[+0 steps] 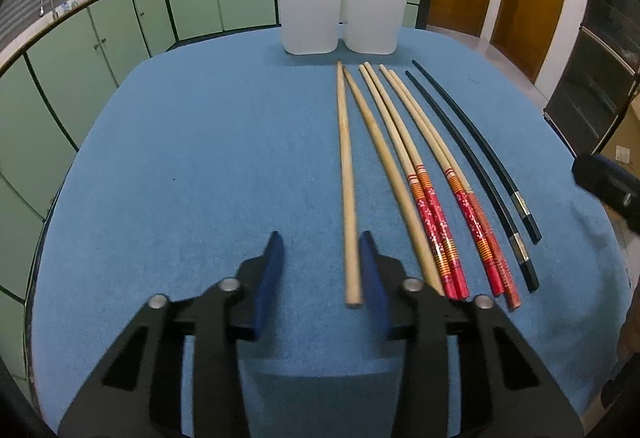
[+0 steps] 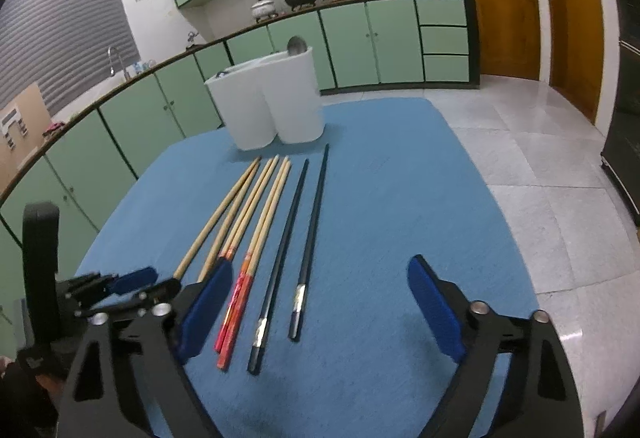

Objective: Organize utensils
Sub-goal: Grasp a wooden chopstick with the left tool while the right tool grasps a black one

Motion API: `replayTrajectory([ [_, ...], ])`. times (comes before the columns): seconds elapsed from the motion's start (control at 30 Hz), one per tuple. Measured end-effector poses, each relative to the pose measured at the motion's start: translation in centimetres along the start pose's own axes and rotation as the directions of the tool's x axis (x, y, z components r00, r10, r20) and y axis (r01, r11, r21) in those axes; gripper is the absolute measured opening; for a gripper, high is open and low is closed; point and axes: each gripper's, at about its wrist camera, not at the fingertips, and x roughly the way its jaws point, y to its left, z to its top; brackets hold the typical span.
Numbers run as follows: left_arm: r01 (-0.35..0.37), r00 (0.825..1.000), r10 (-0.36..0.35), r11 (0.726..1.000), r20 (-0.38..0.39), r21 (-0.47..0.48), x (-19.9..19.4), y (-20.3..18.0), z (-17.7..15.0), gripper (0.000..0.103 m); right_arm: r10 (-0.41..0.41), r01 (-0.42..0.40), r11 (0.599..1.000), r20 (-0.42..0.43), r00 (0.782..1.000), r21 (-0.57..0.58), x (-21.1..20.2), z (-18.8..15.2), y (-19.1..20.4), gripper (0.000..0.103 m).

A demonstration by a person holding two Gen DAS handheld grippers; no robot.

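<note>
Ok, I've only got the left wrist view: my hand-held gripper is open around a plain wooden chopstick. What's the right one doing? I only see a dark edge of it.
Observer: The right hand-held gripper is open and holds nothing. In its own view, the near ends of the black chopsticks lie between its fingers.
Operator: And the white container, is anything in it? I only see a dark shape behind the rim.
Observer: It's a metal spoon. The right wrist view shows its bowl poking above the rim of the white container, in the right-hand section.
</note>
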Motion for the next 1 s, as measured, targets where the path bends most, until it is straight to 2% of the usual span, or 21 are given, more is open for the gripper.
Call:
replayTrajectory([
  [0.07, -0.005, 1.000, 0.005, 1.000, 0.001, -0.010, -0.2, 0.3, -0.2, 0.026, 0.003, -0.004, 1.000, -0.019, 1.000, -0.013, 0.1, -0.5, 0.3, 0.074],
  [0.27, -0.027, 0.999, 0.027, 0.999, 0.020, -0.027, -0.7, 0.5, -1.0, 0.028, -0.011, 0.006, 0.998, -0.072, 0.997, -0.068, 0.6, -2.4, 1.4, 0.052],
  [0.33, -0.027, 0.999, 0.028, 0.999, 0.024, -0.030, -0.7, 0.5, -1.1, 0.028, -0.016, 0.008, 0.995, -0.088, 0.996, -0.096, 0.9, -2.9, 1.8, 0.042],
  [0.43, -0.026, 0.999, 0.027, 0.999, 0.024, -0.032, -0.7, 0.5, -1.0, 0.028, -0.017, 0.006, 0.994, -0.102, 0.995, -0.109, 1.2, -3.2, 2.1, 0.034],
  [0.63, -0.040, 0.999, 0.041, 0.999, 0.026, -0.034, -0.7, 0.4, -1.1, 0.029, -0.026, 0.013, 0.994, -0.123, 0.992, -0.111, 1.8, -3.4, 1.9, 0.022],
  [0.87, -0.048, 0.998, 0.049, 0.998, 0.025, -0.048, -0.8, 0.3, -1.2, 0.029, -0.029, 0.015, 0.994, -0.131, 0.991, -0.105, 2.2, -3.3, 2.3, 0.019],
  [1.0, -0.055, 0.998, 0.057, 0.997, 0.023, -0.050, -0.8, -0.1, -1.1, 0.028, -0.060, 0.043, 0.991, -0.136, 0.989, -0.127, 2.5, -3.2, 2.7, 0.008],
])
